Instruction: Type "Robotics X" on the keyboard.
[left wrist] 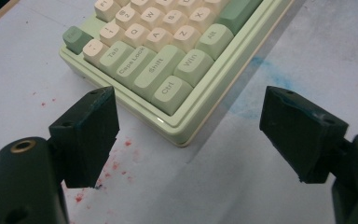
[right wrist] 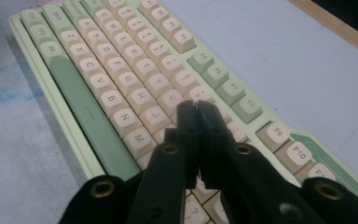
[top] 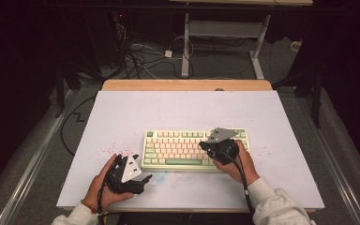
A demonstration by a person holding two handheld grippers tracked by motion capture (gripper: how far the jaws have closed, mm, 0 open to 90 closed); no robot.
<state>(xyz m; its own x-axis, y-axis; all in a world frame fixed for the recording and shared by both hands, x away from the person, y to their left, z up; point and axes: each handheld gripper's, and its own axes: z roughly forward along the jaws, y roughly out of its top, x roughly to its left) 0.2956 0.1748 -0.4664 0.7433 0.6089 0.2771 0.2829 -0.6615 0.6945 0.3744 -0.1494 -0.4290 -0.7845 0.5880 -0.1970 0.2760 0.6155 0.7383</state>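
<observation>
On the white desk (top: 187,108), near its front edge: pale green keyboard (top: 194,150), cream letter keys, darker green spacebar. Right claw (right wrist: 196,109) pinched shut above the keys, possibly touching one. Left claw (left wrist: 191,135) spread wide, empty, just off the keyboard's corner.

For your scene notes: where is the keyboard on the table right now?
In the high view, the keyboard lies near the white table's front centre, between the left gripper and right gripper.

Pale green keyboard (top: 194,149) with cream keys, white table (top: 178,108) speckled red, black grippers
</observation>
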